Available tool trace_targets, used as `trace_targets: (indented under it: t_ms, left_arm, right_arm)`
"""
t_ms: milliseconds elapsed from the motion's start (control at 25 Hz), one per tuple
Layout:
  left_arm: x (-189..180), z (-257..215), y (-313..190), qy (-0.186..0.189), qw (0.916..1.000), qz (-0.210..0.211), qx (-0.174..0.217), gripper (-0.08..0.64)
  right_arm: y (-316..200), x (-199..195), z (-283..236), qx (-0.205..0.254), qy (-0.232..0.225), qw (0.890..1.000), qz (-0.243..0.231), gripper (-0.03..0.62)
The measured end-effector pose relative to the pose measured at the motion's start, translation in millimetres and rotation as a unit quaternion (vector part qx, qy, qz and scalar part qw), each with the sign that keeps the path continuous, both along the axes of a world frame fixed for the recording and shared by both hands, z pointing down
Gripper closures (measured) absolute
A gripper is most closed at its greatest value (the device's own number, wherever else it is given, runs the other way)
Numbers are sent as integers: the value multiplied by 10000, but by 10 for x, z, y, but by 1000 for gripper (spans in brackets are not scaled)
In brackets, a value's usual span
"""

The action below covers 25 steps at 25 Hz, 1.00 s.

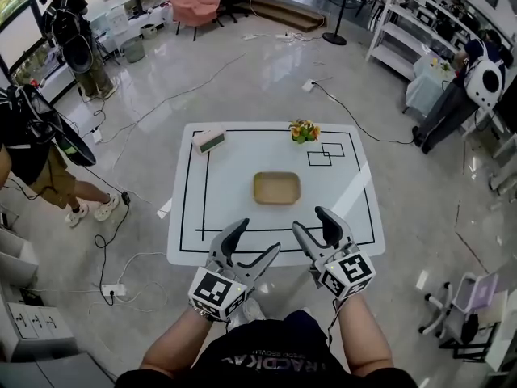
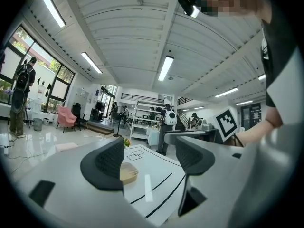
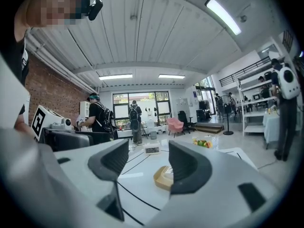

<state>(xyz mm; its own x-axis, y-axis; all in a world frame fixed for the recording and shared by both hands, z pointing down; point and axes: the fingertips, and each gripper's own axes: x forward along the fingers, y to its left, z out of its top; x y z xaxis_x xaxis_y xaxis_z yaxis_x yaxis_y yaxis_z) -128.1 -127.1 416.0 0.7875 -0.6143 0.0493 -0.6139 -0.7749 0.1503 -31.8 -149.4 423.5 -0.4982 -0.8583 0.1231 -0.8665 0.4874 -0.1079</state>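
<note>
A white table (image 1: 242, 156) with black line markings carries a tan rectangular tray (image 1: 277, 187) at its middle. My left gripper (image 1: 252, 242) hangs open over the table's near edge, nothing between its jaws. My right gripper (image 1: 313, 222) is open too, just right of it and near the same edge. In the left gripper view the tray (image 2: 128, 173) shows past the left jaw, beyond the left gripper (image 2: 149, 163). The right gripper view has the tray (image 3: 162, 177) between the jaws of the right gripper (image 3: 148, 167), farther off on the table.
A small white clock-like box (image 1: 209, 141) sits at the table's far left, a bunch of flowers (image 1: 304, 130) at the far edge. Cables (image 1: 161, 95) lie on the floor. People stand at the left (image 1: 36, 148) and right (image 1: 464, 87). A pink chair (image 1: 194, 5) is far back.
</note>
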Motion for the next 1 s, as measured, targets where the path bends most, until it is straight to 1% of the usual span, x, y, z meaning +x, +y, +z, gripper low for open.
trace_targets:
  t_ms: [160, 400, 680, 1000]
  left_arm:
    - [-77, -7, -27, 31, 10000, 29, -6, 229]
    - [-155, 49, -83, 55, 10000, -50, -64, 229]
    - [-194, 83, -152, 56, 9997, -205, -112, 230]
    - [-38, 188, -340, -2, 9994, -313, -176, 230]
  right_arm:
    - [-59, -63, 17, -46, 86, 10000, 5, 341]
    - [-192, -56, 114, -144, 129, 9998, 6, 339]
    - [-372, 4, 221, -279, 7, 9996, -3, 341]
    - [-681, 259, 435, -542, -316, 9980, 108, 339]
